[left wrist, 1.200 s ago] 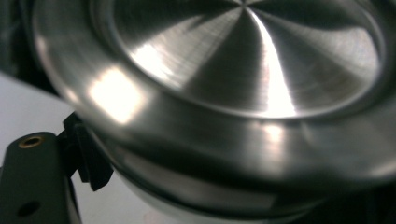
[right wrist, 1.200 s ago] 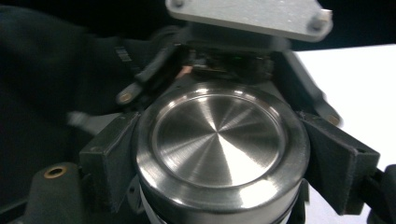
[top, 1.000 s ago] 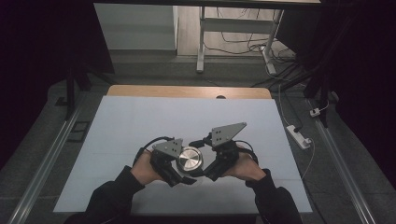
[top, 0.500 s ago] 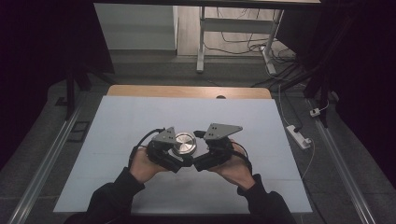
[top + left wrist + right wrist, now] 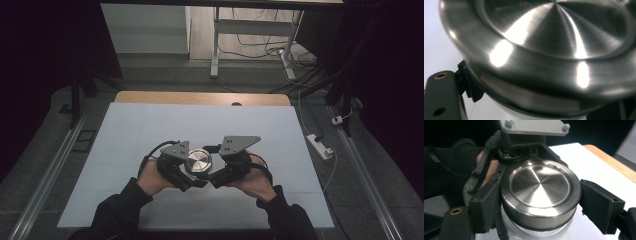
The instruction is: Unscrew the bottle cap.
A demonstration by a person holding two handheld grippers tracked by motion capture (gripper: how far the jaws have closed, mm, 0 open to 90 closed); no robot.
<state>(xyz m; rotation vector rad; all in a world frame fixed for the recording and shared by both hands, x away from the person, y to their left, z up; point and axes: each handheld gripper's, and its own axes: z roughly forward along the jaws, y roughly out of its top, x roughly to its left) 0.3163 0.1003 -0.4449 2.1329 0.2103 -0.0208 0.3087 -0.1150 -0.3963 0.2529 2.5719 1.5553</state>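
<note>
A jar with a brushed steel lid [image 5: 198, 161] is held just above the white table [image 5: 150, 125] between both hands. My left gripper [image 5: 187, 176] is shut on the jar's pale body under the lid; its view has the lid [image 5: 554, 37] very close, with one black jaw at the lower left. My right gripper [image 5: 539, 202] comes in from the right, and its pads [image 5: 486, 205] press on opposite sides of the lid [image 5: 539, 182]. Its jaws have just been closing with the lid between them. The left gripper's grey plate [image 5: 534, 126] faces it from behind the jar.
The wooden table edge [image 5: 200, 97] runs along the far side. A white power strip [image 5: 318, 145] lies on the floor to the right. A metal table frame [image 5: 215, 45] with cables stands beyond. Metal rails run along both sides of the table.
The right gripper's jaws have closed onto the lid and its grey plate has levelled out. Both hands and the jar shifted slightly away from the person, then back a little.
</note>
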